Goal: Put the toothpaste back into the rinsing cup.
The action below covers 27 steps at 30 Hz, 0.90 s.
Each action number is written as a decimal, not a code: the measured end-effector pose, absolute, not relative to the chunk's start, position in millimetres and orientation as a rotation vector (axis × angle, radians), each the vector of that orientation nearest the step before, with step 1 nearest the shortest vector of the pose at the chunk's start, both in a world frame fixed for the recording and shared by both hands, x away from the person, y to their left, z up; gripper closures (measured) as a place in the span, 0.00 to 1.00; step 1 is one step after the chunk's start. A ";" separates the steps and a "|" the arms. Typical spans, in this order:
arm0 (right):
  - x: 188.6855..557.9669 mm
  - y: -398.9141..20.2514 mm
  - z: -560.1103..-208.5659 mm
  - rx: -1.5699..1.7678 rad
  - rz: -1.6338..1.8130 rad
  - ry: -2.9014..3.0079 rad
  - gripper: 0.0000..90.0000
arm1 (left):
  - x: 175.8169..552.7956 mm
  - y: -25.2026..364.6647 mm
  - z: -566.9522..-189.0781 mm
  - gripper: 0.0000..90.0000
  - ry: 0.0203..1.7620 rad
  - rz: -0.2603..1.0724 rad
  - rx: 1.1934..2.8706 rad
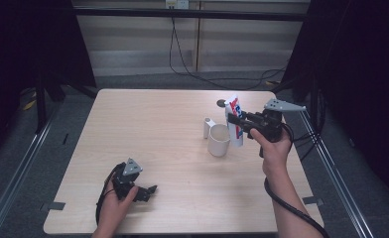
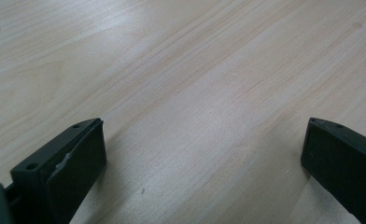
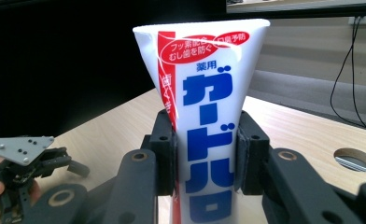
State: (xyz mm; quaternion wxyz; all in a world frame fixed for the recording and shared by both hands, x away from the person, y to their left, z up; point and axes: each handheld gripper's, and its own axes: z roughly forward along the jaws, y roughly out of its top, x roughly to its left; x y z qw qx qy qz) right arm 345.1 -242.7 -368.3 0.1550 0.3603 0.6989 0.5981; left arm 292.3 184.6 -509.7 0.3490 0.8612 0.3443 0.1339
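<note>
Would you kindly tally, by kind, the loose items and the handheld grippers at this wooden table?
White ceramic mug: 1
White toothpaste tube with blue and red lettering, clamped upright in the right gripper: 1
Small white upright piece beside the mug, kind unclear: 1
Black two-jaw grippers, the right one plus the left gripper: 2
Total: 5

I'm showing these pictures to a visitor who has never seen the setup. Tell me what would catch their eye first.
First, the white toothpaste tube with bold blue and red lettering, held upright and clamped in the right hand-held gripper at the table's far right. Just left of it stands a white mug on the pale wooden table. Near the front left edge, the left hand-held gripper rests low, open and holding nothing.
</note>
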 end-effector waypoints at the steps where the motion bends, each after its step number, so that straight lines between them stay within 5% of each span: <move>1: 345.9 -242.1 -368.4 1.034 1.714 1.998 0.73 | 292.3 184.6 -509.5 0.00 0.893 0.347 2.234; 27: 367.7 -225.0 -365.1 1.043 1.696 1.958 0.73 | 291.9 183.8 -510.1 0.00 0.904 0.346 2.217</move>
